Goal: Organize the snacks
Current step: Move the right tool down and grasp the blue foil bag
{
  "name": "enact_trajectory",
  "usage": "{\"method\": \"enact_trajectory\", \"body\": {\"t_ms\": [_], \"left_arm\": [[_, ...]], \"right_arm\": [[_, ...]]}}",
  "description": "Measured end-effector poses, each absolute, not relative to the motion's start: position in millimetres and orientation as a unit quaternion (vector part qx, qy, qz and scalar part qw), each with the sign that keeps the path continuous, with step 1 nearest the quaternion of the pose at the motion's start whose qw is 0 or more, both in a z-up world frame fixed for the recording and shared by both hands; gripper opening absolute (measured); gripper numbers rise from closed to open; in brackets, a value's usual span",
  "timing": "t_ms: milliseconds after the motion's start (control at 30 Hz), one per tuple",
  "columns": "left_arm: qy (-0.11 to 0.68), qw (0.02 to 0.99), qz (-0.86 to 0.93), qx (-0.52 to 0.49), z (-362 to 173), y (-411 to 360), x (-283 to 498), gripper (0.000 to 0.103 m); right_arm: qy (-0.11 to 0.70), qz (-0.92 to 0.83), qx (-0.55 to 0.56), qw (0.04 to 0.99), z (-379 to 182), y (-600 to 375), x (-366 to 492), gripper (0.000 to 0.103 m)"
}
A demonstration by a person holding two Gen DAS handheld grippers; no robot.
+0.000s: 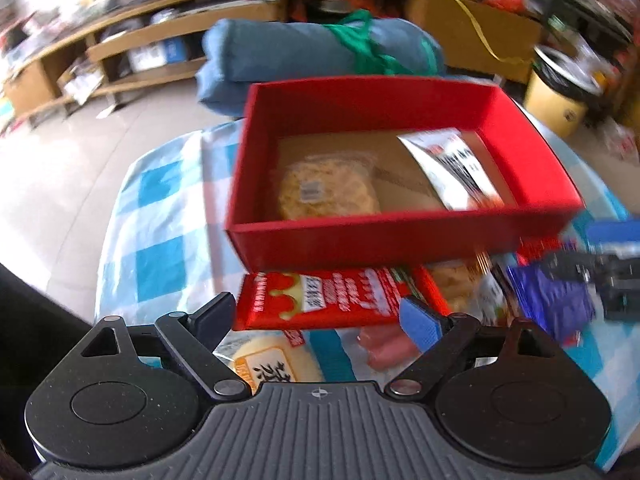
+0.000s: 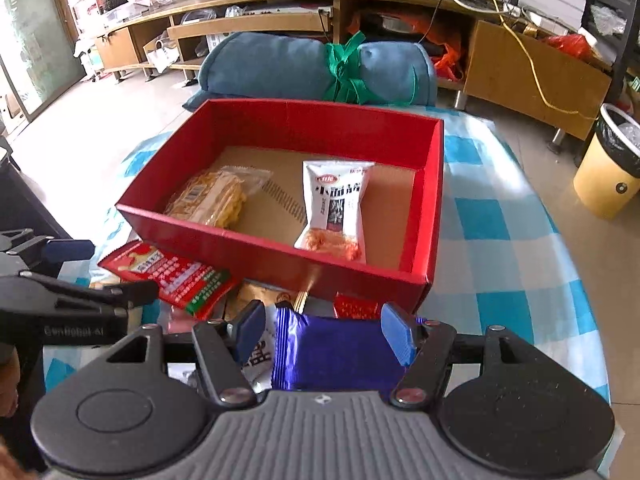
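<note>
A red box (image 1: 400,236) (image 2: 280,256) stands on the checked table and holds a yellow cracker pack (image 1: 328,190) (image 2: 212,200) and a white snack pouch (image 1: 452,168) (image 2: 334,208). My left gripper (image 1: 320,316) is open over a red snack packet (image 1: 320,300) (image 2: 172,276) in front of the box. My right gripper (image 2: 324,332) is open, its fingers on either side of a purple packet (image 2: 340,352) (image 1: 552,296). A yellow packet (image 1: 272,364) and pink sausages (image 1: 384,348) lie under the left gripper.
A blue-and-white checked cloth (image 2: 500,220) covers the table. A rolled blue cushion (image 2: 280,68) with green ribbon lies behind the box. A yellow bin (image 2: 612,168) stands on the floor at right. Low wooden shelves (image 2: 520,68) line the back.
</note>
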State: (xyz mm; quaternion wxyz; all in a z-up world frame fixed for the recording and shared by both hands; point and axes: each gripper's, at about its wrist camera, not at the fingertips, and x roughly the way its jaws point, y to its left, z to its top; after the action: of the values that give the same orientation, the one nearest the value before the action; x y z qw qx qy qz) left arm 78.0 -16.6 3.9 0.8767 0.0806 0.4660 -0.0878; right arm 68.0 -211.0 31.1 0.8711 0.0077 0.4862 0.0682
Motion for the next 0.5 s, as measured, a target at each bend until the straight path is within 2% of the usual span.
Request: {"method": "enact_trajectory", "body": {"t_ms": [267, 500], "left_arm": [[0.43, 0.858, -0.16, 0.233, -9, -44, 74, 0.092], [0.45, 0.846, -0.185, 0.217, -24, -50, 95, 0.095]], "right_arm": [[0.501, 0.088, 0.003, 0.861, 24, -209, 66, 0.059], [0.506, 0.103, 0.0, 0.857, 22, -199, 67, 0.059]]}}
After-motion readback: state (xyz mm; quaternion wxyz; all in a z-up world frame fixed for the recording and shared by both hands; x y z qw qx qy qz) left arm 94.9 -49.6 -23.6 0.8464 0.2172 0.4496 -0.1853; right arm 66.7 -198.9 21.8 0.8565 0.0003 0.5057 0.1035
